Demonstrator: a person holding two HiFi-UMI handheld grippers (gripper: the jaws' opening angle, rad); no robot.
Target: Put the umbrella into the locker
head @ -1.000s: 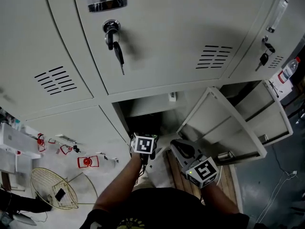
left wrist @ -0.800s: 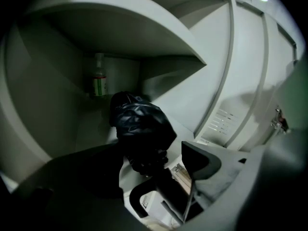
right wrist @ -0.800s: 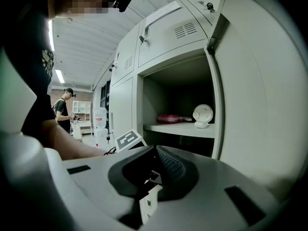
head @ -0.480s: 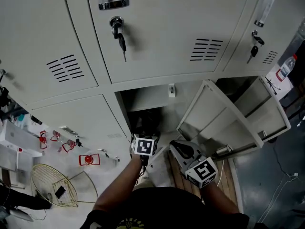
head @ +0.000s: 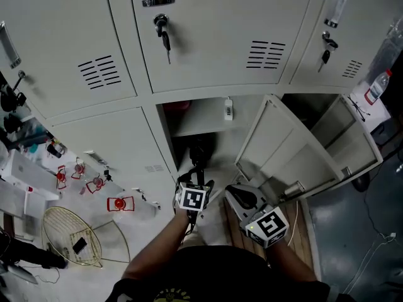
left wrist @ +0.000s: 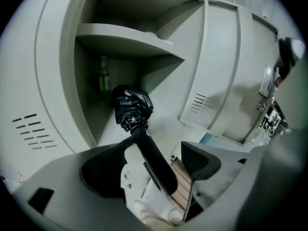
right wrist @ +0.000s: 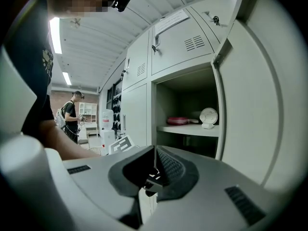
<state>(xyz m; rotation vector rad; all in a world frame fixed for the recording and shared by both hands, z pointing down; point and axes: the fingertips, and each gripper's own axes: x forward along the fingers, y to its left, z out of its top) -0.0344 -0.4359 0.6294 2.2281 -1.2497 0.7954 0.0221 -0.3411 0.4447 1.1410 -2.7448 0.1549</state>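
The black folded umbrella (left wrist: pixel 131 105) points into the lower compartment of the open locker (left wrist: pixel 125 35); its canopy end is inside, and its handle (left wrist: pixel 153 160) sticks back out between my left jaws. My left gripper (left wrist: pixel 154 155) is open, with floor showing on both sides of the handle. In the head view the left gripper (head: pixel 196 180) sits just in front of the locker opening (head: pixel 189 121), the umbrella (head: pixel 199 155) ahead of it. My right gripper (head: pixel 237 195) hangs to the right, shut and empty, its pads (right wrist: pixel 166 170) pressed together.
The locker door (head: pixel 283 150) stands open to the right. A green bottle (left wrist: pixel 102 73) stands at the compartment's back; a pink dish (right wrist: pixel 179 121) and a white round item (right wrist: pixel 209 116) are on the shelf. A wire basket (head: pixel 69 244) and red items (head: pixel 116 203) lie left.
The head view has tipped so the lockers slid up the frame. My left gripper has drawn back slightly, and the umbrella now shows in the opening. The right gripper stayed put.
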